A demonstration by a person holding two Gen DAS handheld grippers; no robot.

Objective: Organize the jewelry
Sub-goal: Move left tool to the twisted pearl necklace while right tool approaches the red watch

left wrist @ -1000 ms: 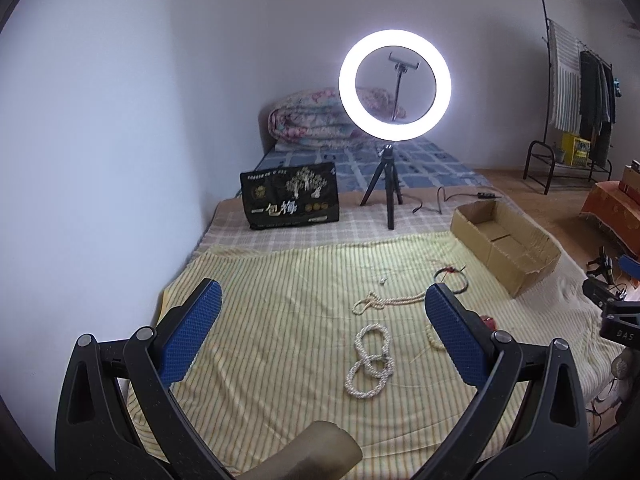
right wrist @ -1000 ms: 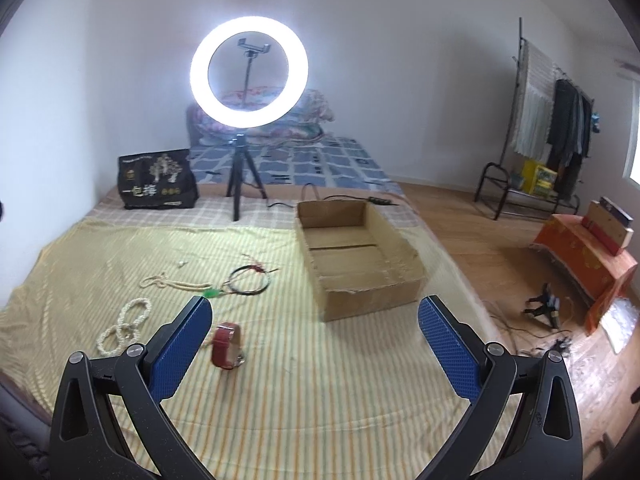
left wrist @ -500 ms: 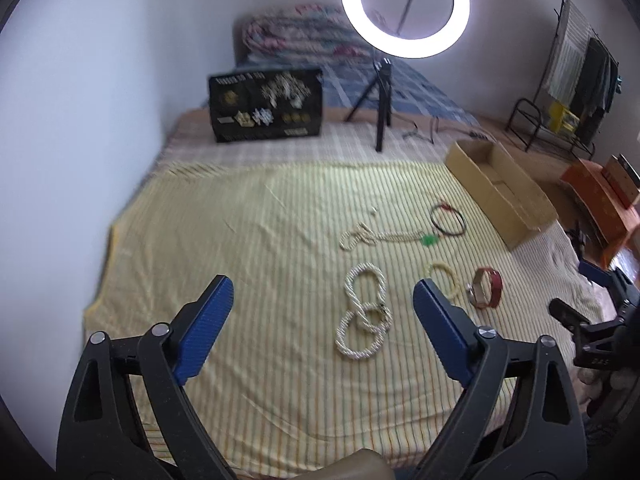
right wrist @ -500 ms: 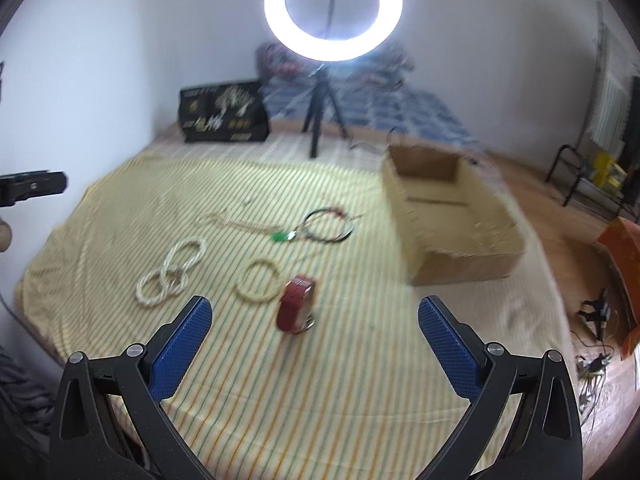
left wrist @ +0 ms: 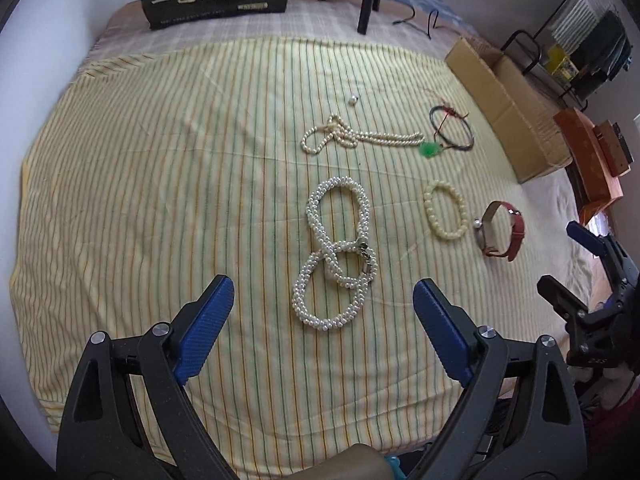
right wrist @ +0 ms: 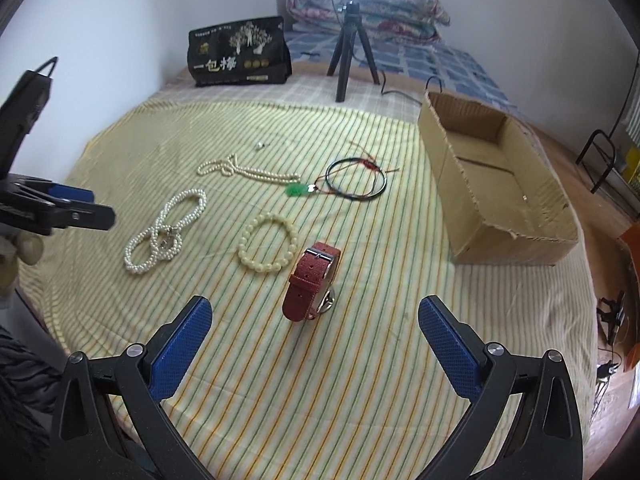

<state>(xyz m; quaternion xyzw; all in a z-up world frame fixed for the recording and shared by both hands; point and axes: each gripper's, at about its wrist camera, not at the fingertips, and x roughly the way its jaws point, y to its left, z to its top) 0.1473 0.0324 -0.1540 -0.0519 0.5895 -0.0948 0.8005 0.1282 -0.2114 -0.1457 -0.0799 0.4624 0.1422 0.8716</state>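
Note:
Jewelry lies on a yellow striped cloth (left wrist: 160, 200). A thick looped pearl necklace (left wrist: 336, 256) lies just ahead of my open, empty left gripper (left wrist: 324, 312). A cream bead bracelet (left wrist: 445, 210), a thin pearl strand (left wrist: 360, 136), a dark cord necklace with a green pendant (left wrist: 451, 132) and a small loose bead (left wrist: 353, 99) lie farther off. A red-strap watch (right wrist: 312, 280) stands on edge just ahead of my open, empty right gripper (right wrist: 316, 324). The bead bracelet (right wrist: 267, 248) and the looped pearls (right wrist: 166, 230) also show in the right wrist view.
An open cardboard box (right wrist: 500, 184) sits at the cloth's right edge. A black printed bag (right wrist: 239, 58) and a ring-light tripod (right wrist: 351, 56) stand at the back. The wall is on the left. The floor with cables and a rack lies to the right.
Both grippers have tilted down and moved closer to the cloth. The looped pearls now lie near the left jaws and the watch near the right jaws. Both stayed open.

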